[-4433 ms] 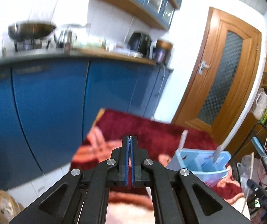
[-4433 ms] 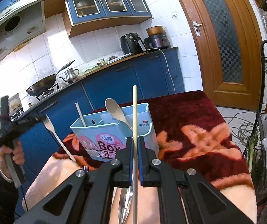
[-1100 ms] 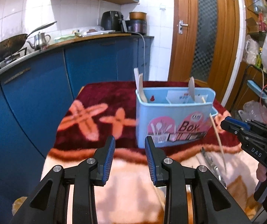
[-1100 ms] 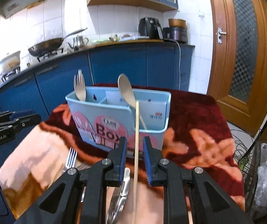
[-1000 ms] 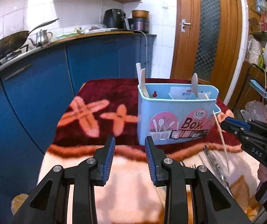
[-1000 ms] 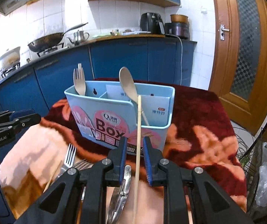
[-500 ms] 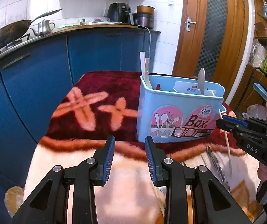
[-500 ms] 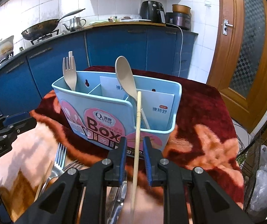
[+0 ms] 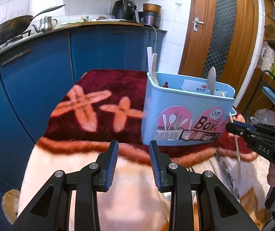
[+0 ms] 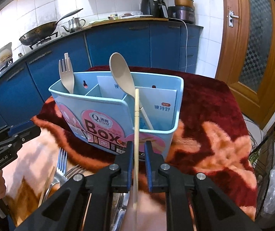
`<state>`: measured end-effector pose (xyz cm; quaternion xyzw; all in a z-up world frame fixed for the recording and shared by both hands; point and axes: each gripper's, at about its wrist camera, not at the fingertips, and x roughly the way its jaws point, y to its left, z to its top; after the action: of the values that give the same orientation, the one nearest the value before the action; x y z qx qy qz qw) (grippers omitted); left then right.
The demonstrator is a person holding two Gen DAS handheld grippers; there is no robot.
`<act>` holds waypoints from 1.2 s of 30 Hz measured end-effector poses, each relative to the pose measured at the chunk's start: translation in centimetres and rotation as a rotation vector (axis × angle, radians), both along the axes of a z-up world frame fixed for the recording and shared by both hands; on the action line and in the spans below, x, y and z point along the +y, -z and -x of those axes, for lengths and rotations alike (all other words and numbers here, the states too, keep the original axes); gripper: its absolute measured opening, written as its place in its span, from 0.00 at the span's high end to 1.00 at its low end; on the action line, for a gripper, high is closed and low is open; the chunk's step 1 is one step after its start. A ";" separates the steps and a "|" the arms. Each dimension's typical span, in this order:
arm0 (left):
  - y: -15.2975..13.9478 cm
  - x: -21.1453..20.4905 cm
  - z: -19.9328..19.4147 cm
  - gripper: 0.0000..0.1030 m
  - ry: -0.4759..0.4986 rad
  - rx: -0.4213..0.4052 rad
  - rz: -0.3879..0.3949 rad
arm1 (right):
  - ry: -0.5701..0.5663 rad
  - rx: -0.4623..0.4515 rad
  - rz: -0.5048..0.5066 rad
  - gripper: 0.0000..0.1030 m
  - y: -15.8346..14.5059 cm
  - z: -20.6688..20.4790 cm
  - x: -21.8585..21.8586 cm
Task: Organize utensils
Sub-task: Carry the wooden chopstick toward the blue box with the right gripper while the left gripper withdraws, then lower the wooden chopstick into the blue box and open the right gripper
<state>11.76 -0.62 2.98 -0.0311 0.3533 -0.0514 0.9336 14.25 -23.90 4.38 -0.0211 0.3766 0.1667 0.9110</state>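
Right wrist view: right gripper (image 10: 137, 152) pinches a chopstick (image 10: 136, 127) upright, aimed into the organizer box (image 10: 102, 123); left gripper (image 9: 133, 152) waits spread.

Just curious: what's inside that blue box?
The blue box holds a fork at one end, a spoon and paper cards. Its walls hide the compartment bottoms.

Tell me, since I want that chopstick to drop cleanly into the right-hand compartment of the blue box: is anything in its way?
Partly. The wooden spoon already leans in that compartment of the blue utensil box, right behind the tip of the chopstick held by the right gripper. The box's front wall also stands ahead. The space beside the spoon looks open.
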 end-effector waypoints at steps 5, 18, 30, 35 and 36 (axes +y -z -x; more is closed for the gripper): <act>0.3 0.1 -0.1 0.67 -0.001 0.011 0.010 | -0.021 0.011 0.010 0.94 0.2 0.1 0.2; 0.6 0.6 -0.6 0.67 -0.001 0.016 0.030 | 0.028 -0.194 -0.109 0.94 -4.6 2.1 -2.2; 0.7 0.8 -0.6 0.67 -0.007 0.003 0.044 | 0.112 -0.474 -0.147 0.94 -7.7 -2.1 -0.3; 0.9 0.9 -0.7 0.68 0.001 0.005 0.054 | 0.159 -0.520 -0.131 0.94 -7.1 -4.5 0.2; 1.0 0.9 -0.7 0.68 0.003 0.006 0.056 | 0.160 -0.521 -0.127 0.94 -6.8 -4.9 0.3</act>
<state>12.47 0.33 2.01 -0.0571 0.3546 -0.0626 0.9312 19.19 -23.62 11.20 0.0237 0.1187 0.1065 0.9869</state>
